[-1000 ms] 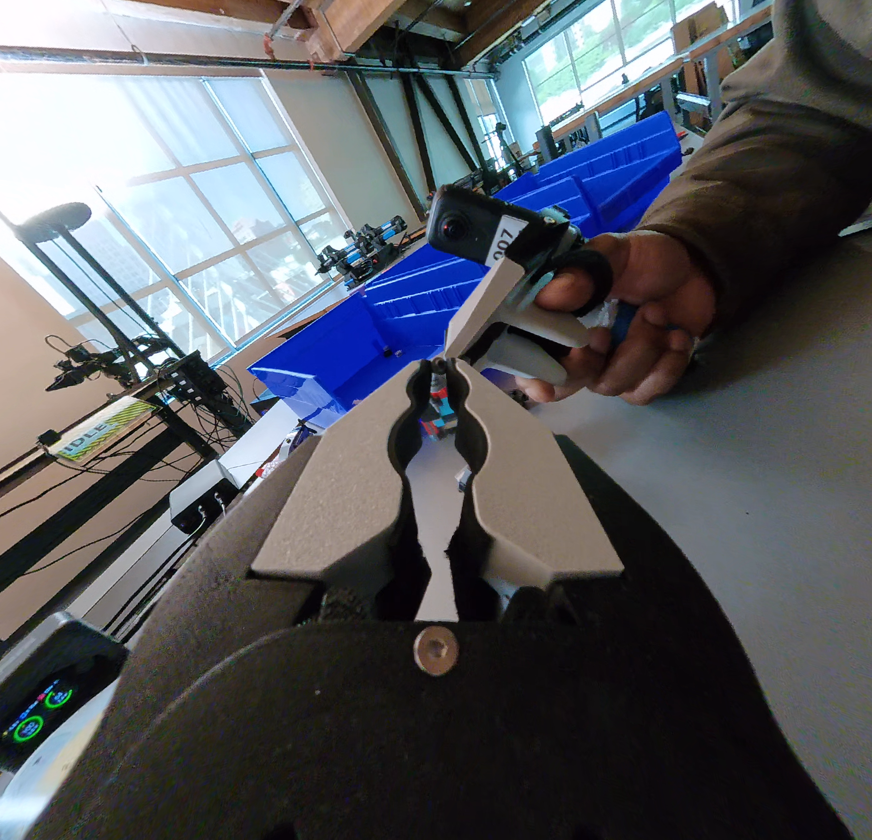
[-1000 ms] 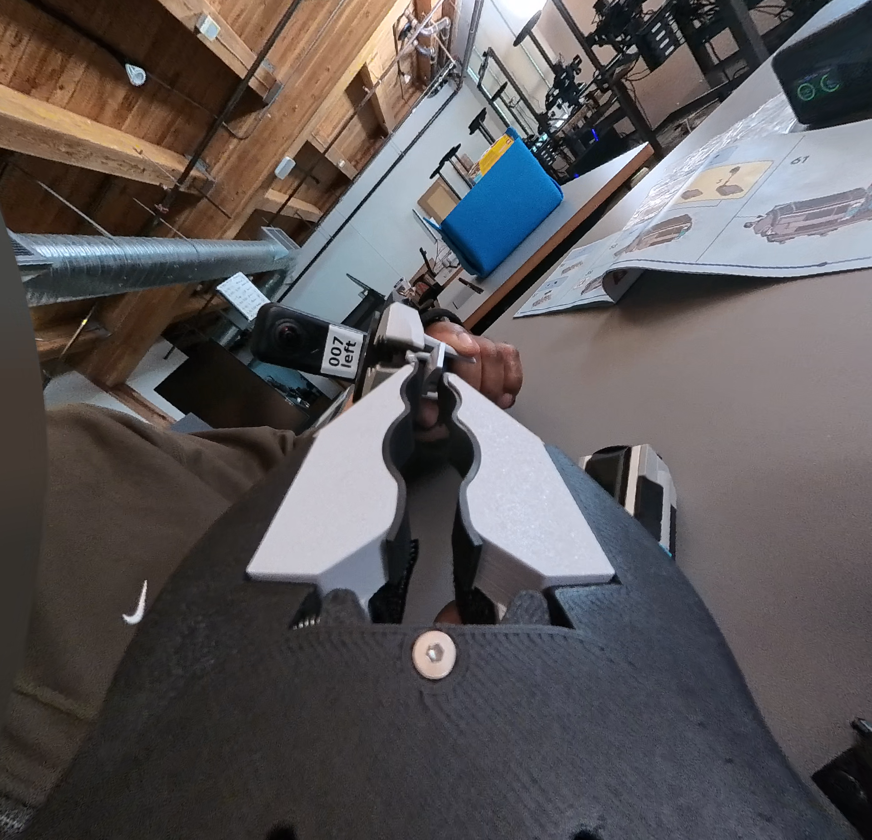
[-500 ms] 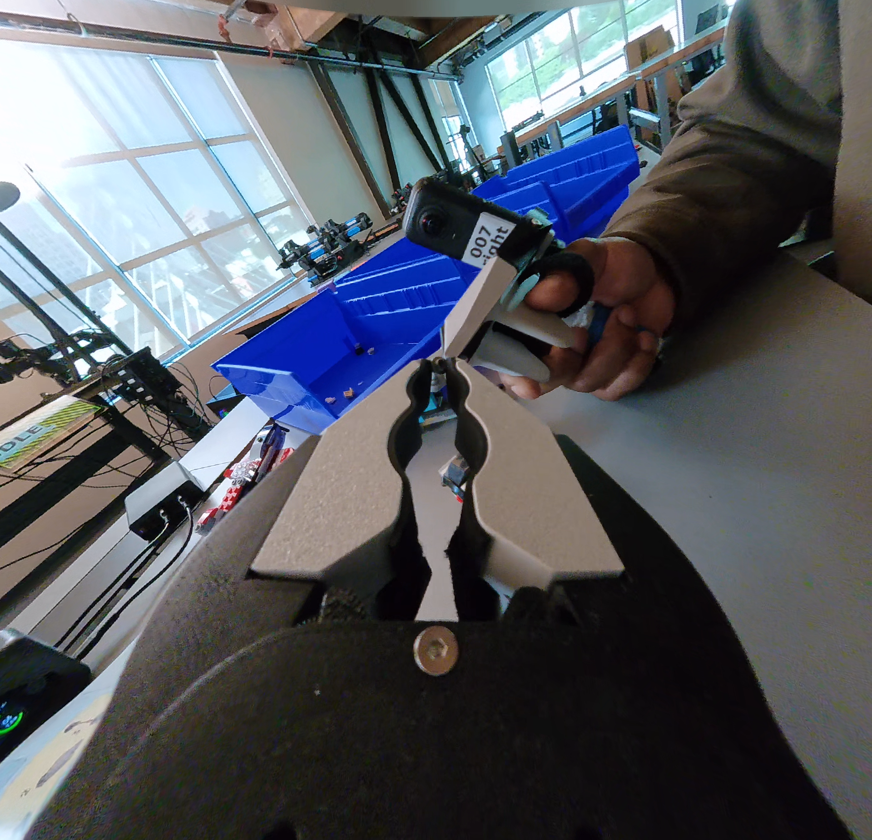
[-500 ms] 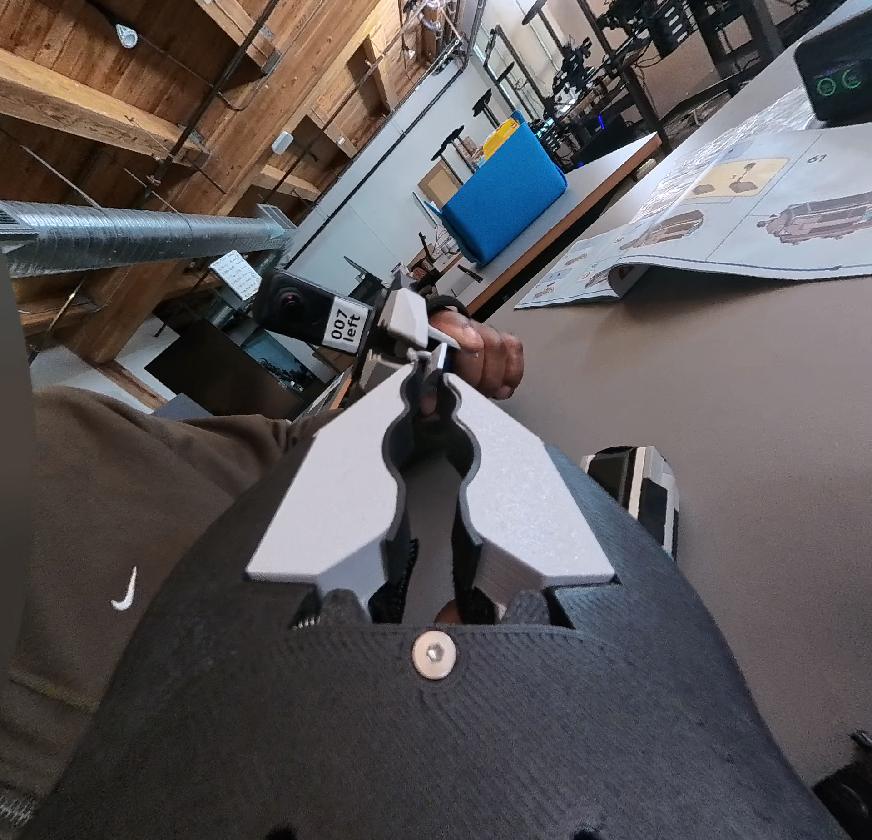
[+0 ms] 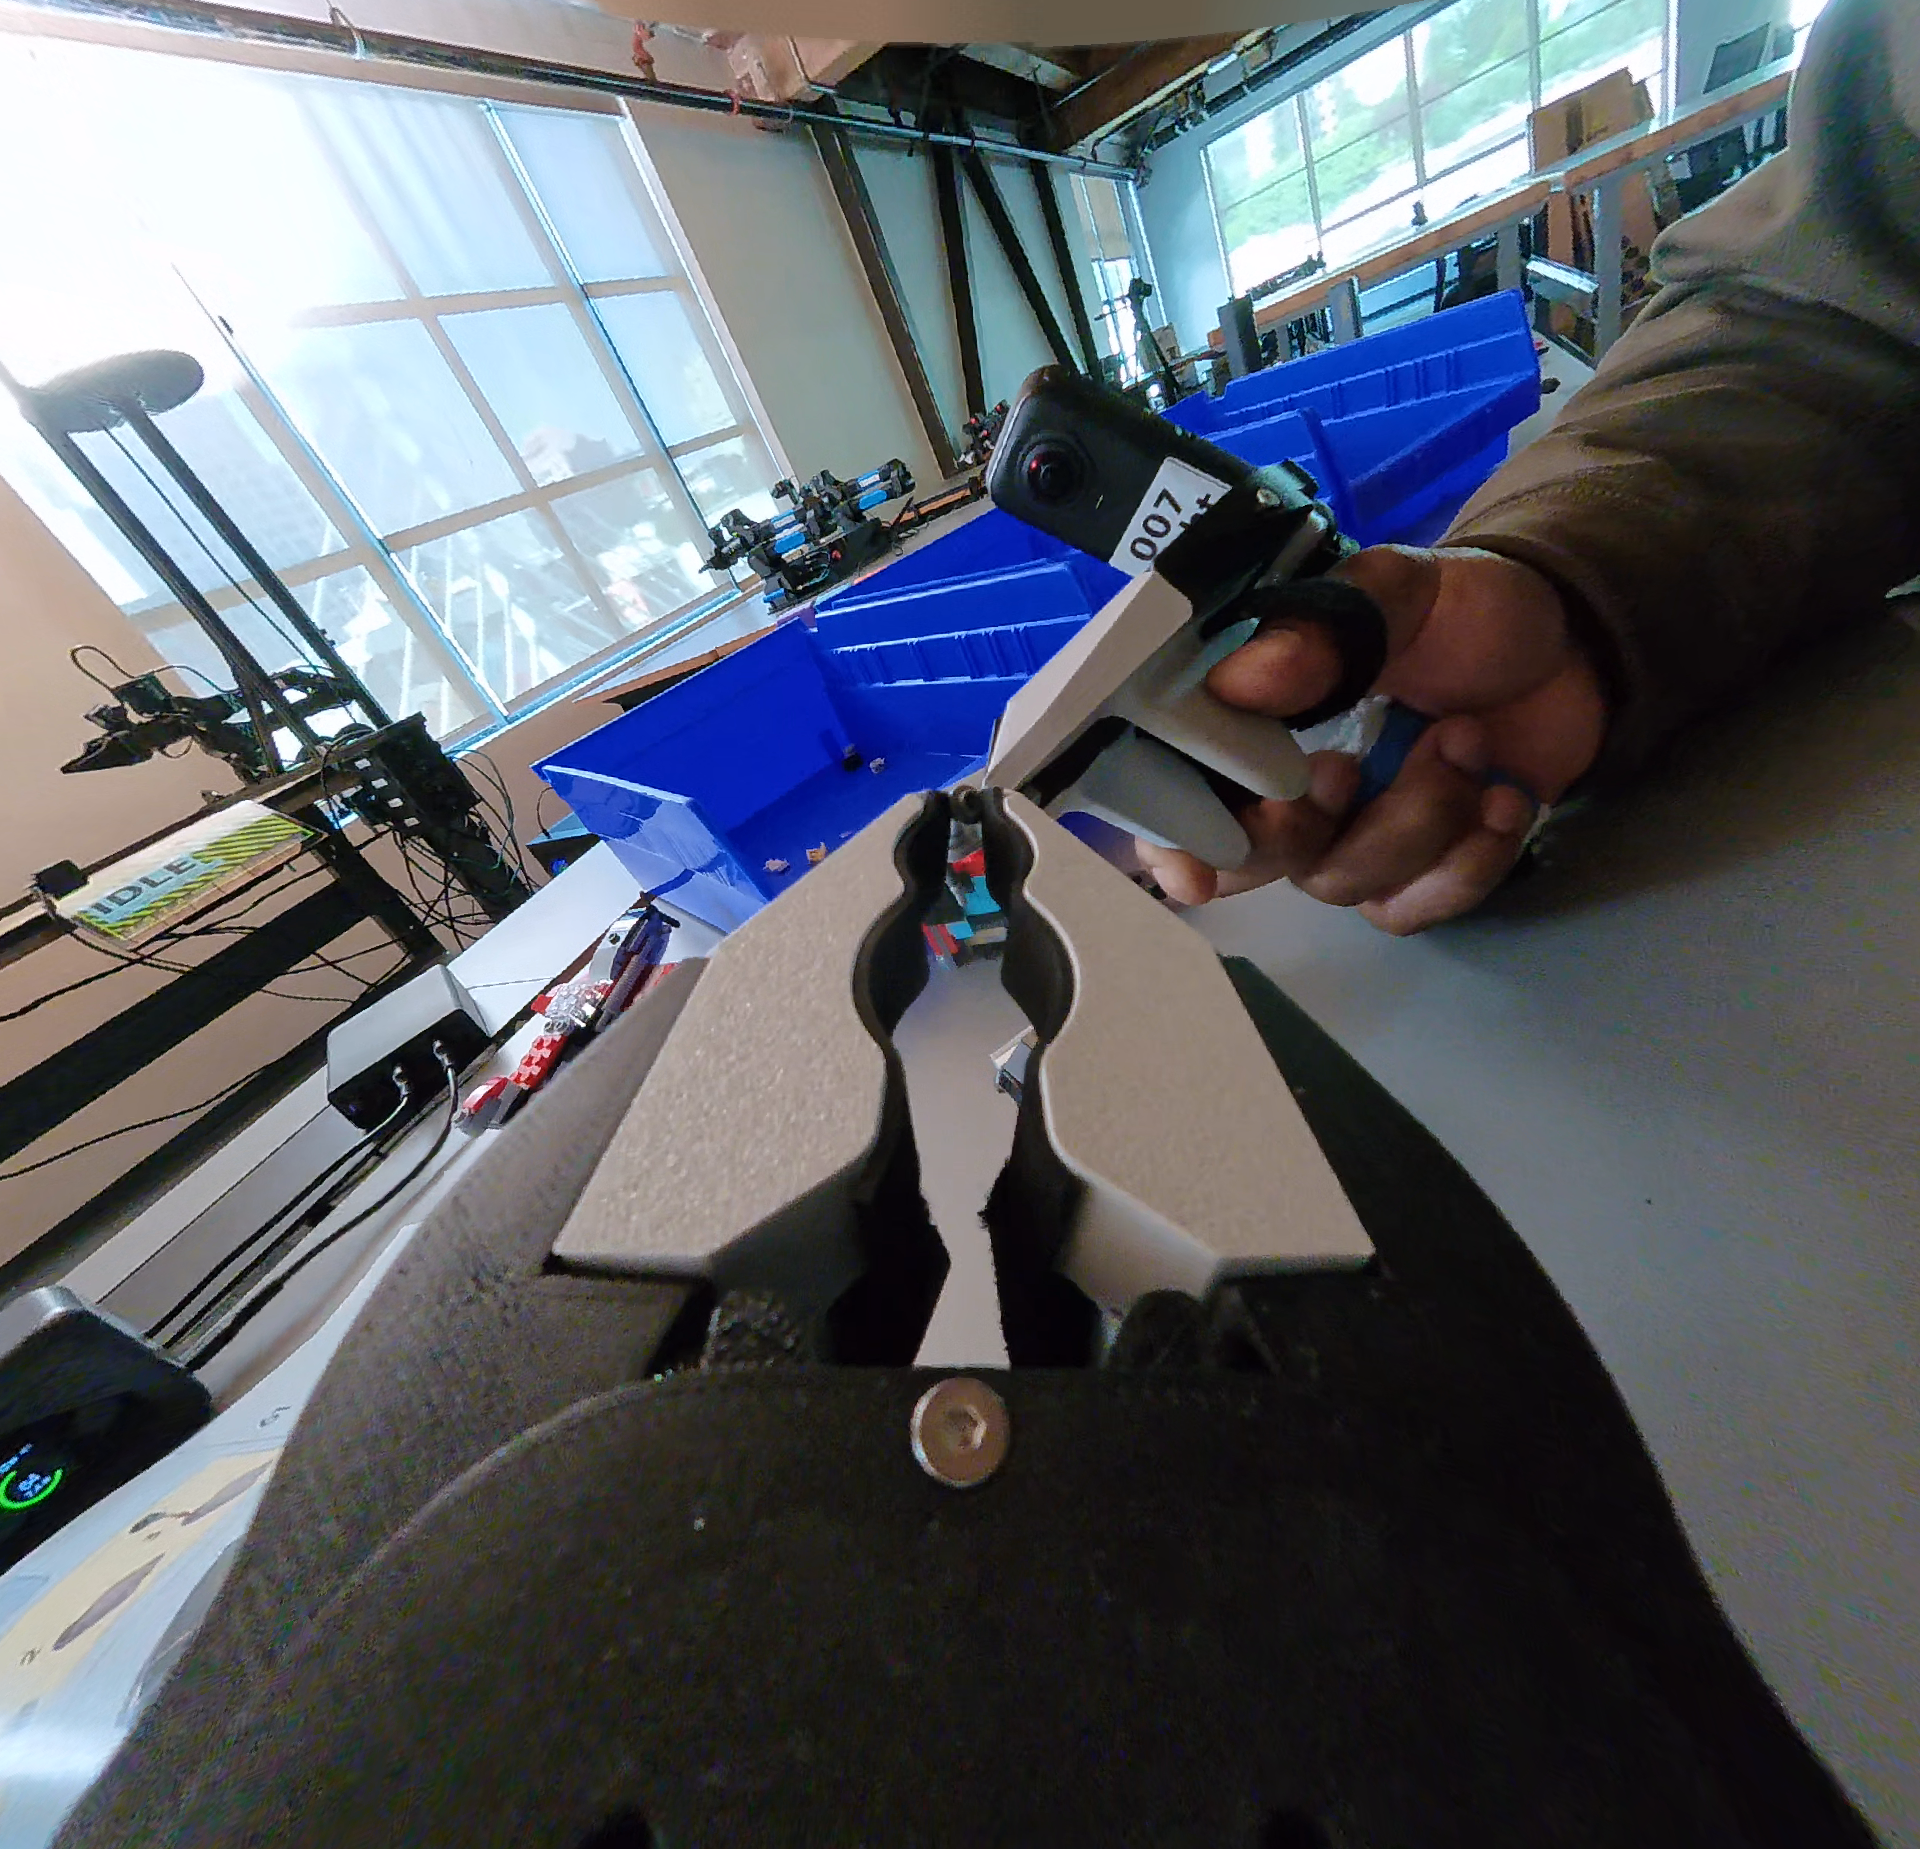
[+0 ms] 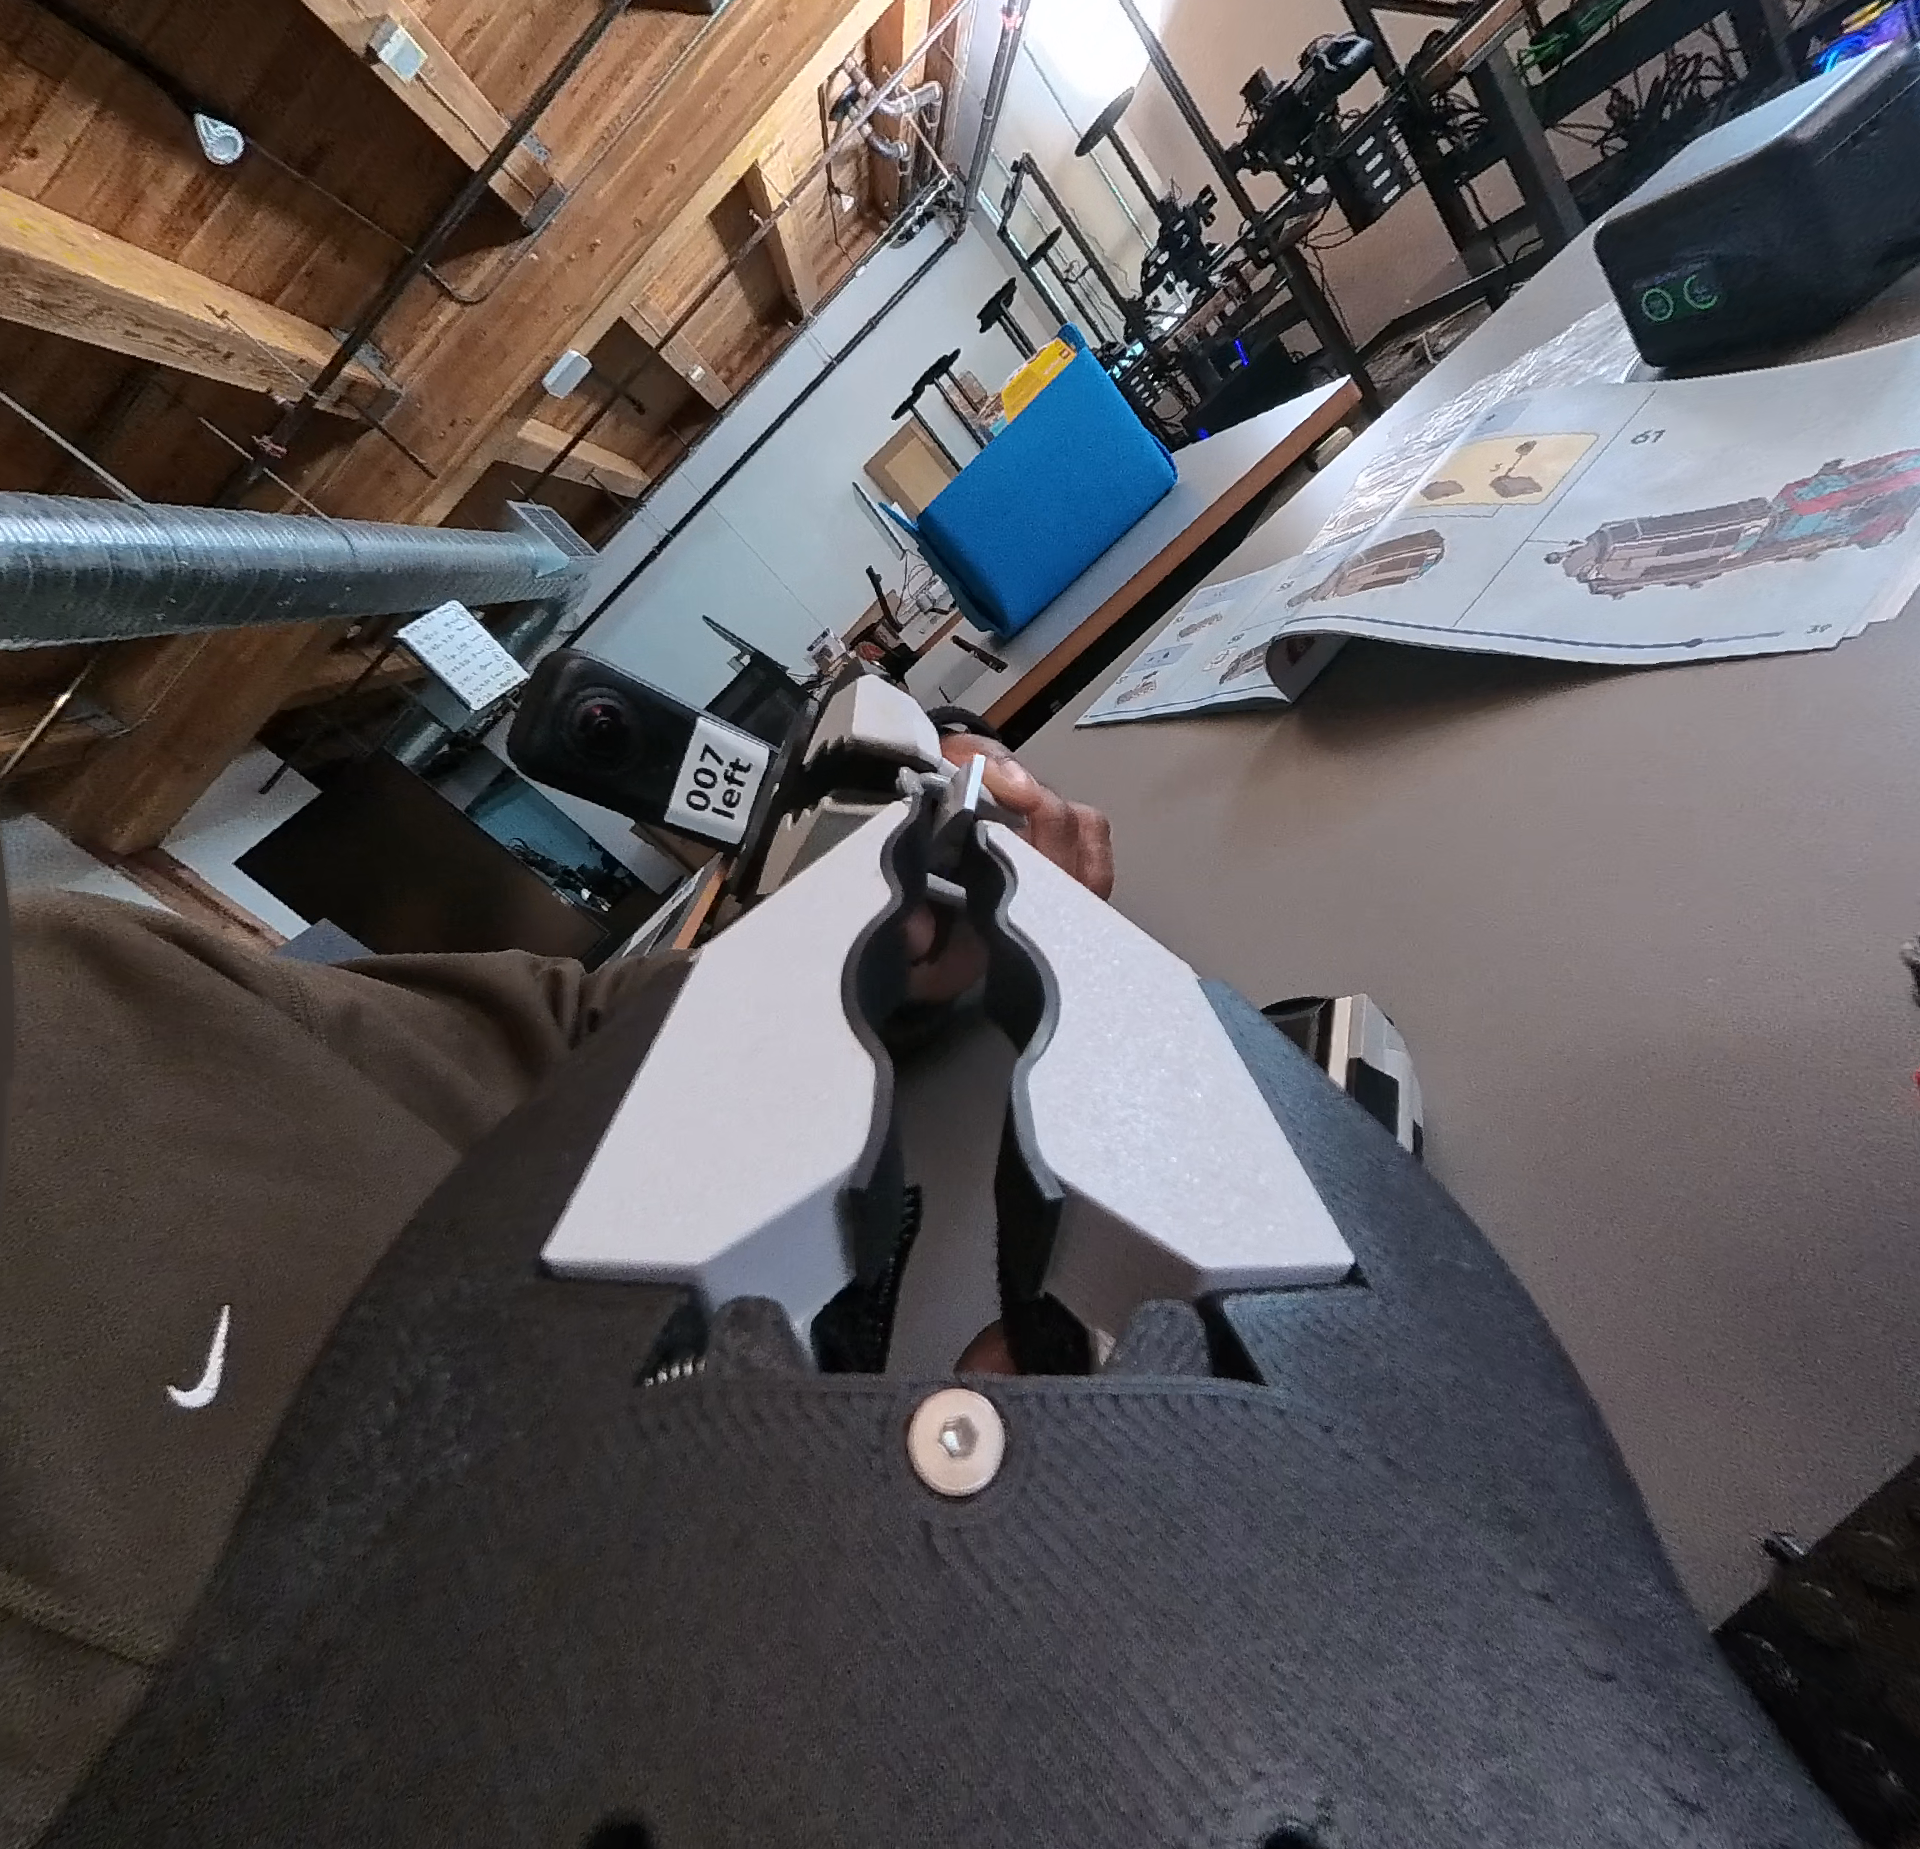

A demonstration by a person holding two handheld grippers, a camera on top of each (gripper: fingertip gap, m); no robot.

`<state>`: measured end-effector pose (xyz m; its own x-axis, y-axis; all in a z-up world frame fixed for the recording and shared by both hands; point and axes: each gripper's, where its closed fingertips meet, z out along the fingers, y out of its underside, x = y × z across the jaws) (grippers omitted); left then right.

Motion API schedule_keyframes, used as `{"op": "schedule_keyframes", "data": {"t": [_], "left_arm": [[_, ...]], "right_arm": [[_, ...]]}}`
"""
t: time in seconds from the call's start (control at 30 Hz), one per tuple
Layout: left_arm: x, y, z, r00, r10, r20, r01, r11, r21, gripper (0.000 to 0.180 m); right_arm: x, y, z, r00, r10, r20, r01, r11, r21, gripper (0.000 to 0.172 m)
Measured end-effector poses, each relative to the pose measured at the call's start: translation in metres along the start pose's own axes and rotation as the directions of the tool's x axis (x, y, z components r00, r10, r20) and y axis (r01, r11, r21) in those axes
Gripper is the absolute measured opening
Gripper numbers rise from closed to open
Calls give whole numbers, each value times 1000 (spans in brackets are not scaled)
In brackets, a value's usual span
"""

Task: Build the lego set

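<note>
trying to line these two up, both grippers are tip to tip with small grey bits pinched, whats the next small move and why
Probably ease the right gripper forward a touch. Its small grey plate already meets the small grey pin pinched in the left gripper, above the grey table, so a gentle straight push should seat them.

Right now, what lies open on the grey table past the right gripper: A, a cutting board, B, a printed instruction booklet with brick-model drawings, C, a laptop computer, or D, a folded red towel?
B: the printed instruction booklet lies spread open on the grey table, beside a black box.
</note>
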<state>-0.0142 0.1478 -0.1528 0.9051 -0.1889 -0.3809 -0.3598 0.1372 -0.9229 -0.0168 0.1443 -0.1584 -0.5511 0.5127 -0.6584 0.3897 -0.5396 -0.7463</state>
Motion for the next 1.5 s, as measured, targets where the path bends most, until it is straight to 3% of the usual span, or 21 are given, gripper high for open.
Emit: {"op": "schedule_keyframes", "data": {"t": [0.57,1.5], "left_arm": [[14,-4,-16,981,89,-171,-90,996,3,8],[12,-9,-12,991,55,-123,-52,998,34,9]], "right_arm": [[-14,14,6,997,-42,70,48,995,-89,7],[-13,9,4,998,-25,63,28,998,-53,6]]}}
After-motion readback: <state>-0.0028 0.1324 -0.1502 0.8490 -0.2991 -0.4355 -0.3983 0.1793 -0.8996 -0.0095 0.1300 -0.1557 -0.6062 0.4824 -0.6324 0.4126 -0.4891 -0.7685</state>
